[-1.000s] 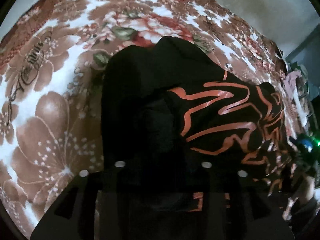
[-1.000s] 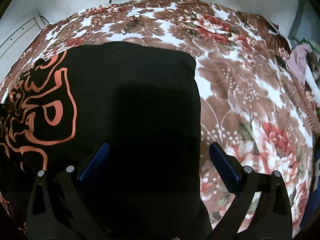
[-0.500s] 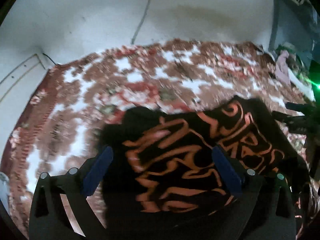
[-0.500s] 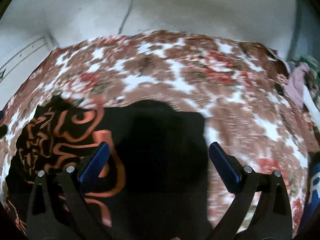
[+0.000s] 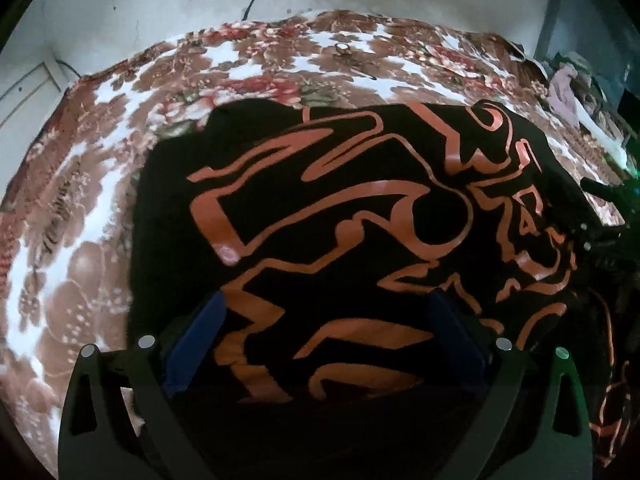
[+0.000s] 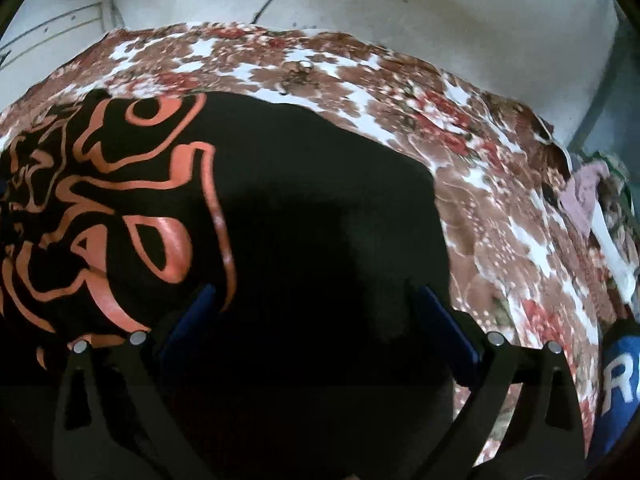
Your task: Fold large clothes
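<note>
A black garment with an orange line print (image 5: 340,216) lies folded on the floral bedspread (image 5: 80,216). My left gripper (image 5: 324,320) is open, its blue-padded fingers (image 5: 196,340) spread just above the printed part. In the right wrist view the same garment (image 6: 304,216) shows its plain black part with the print at the left. My right gripper (image 6: 316,312) is open and empty above the plain black part. The other gripper's dark frame (image 5: 604,208) shows at the right edge of the left wrist view.
The floral bedspread (image 6: 500,216) runs back to a white wall (image 6: 400,12). A pile of clothes, one pink (image 6: 584,196), lies at the far right. A blue item with white letters (image 6: 620,384) sits at the lower right edge.
My left gripper was shut on the garment one second ago and is now open above it. Both grippers have tilted up, showing the wall, then come closer over the garment.
</note>
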{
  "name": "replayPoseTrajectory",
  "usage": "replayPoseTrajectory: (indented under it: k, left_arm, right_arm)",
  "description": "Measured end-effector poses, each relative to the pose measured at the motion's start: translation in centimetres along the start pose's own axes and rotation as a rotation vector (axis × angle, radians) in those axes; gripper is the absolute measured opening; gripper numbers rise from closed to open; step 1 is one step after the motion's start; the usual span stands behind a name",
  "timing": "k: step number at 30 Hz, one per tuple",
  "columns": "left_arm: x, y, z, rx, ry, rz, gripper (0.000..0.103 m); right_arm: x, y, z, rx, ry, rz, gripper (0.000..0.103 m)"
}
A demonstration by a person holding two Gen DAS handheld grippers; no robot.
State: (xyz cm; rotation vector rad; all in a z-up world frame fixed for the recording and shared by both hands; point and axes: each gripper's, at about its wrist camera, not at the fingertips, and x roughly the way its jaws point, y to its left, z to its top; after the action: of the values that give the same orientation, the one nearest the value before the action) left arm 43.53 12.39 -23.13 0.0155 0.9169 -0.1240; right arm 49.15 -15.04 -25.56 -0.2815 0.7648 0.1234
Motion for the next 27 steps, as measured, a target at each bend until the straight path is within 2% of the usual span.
replayPoseTrajectory:
  k: [2, 5, 8, 10, 12, 14, 19, 27]
  left_arm:
    - [-2.2, 0.6, 0.1, -0.025, -0.013, 0.007, 0.097]
    - [-6.4, 1.9, -0.4, -0.056, -0.068, -0.032, 0.098]
    - [-11.4, 2.7, -2.6, -0.047, -0.102, -0.009, 0.098]
    - [-13.6, 3.0, -4.4, -0.050, -0.091, -0.023, 0.097]
    - [-15.4, 3.3, -6.5, -0.051, -0.073, -0.022, 0.097]
    - [-16.9, 3.7, -9.2, -0.047, -0.065, 0.012, 0.097]
    - [-19.0, 4.4, -14.9, -0.066, -0.039, 0.057, 0.097]
    - [-22.8, 3.0, -20.9, -0.079, -0.054, 0.035, 0.097]
  right_arm:
    - [-1.6, -1.2, 0.3, 0.059, -0.004, 0.027, 0.098]
    - [-5.3, -3.3, -0.1, 0.140, -0.040, 0.093, 0.098]
    - [-8.5, -4.2, -1.2, 0.143, -0.039, 0.131, 0.098]
    - [-10.6, -4.7, -2.7, 0.137, -0.028, 0.173, 0.098]
    - [-12.7, -5.1, -4.9, 0.118, -0.024, 0.159, 0.098]
    - [-14.1, -5.2, -6.6, 0.099, 0.000, 0.131, 0.098]
    - [-17.1, -5.3, -10.1, 0.105, 0.018, 0.082, 0.098]
    - [-22.1, -3.7, -14.3, 0.064, 0.025, 0.075, 0.098]
